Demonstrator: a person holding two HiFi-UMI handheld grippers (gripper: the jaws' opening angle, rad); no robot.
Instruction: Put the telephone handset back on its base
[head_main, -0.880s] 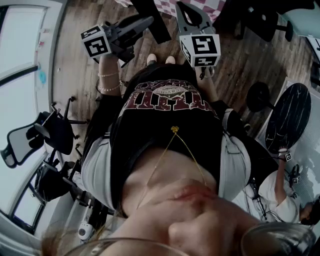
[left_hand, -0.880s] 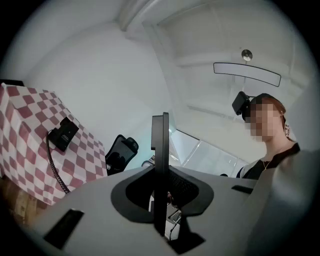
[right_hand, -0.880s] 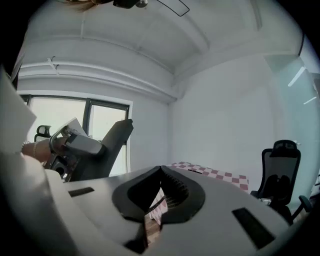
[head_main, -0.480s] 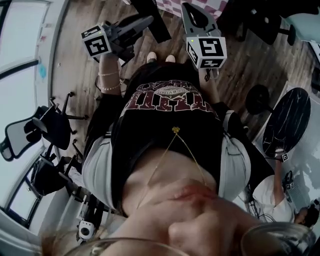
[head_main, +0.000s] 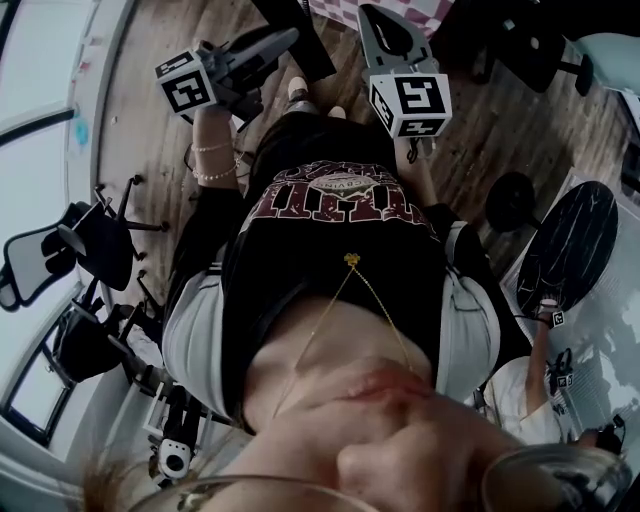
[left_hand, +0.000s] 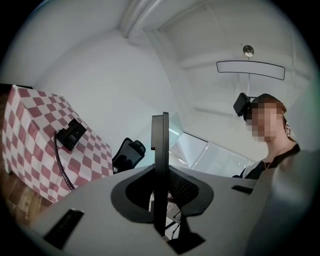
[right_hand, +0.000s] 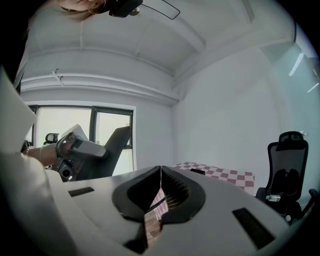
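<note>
The black telephone with coiled cord (left_hand: 70, 134) lies on the red-and-white checked surface (left_hand: 30, 137), well apart from both grippers, which seem held level only for the approach. The left gripper (left_hand: 161, 167) has its jaws partly apart around a thin dark upright plate (left_hand: 160, 140); whether they grip it, I cannot tell. The right gripper (right_hand: 160, 172) is closed, empty.

right gripper (head_main: 372, 14) slightly rightward, foot (head_main: 297, 90) forward

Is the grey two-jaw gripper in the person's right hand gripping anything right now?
No: the right gripper has its grey jaws pressed together with nothing between them.
</note>
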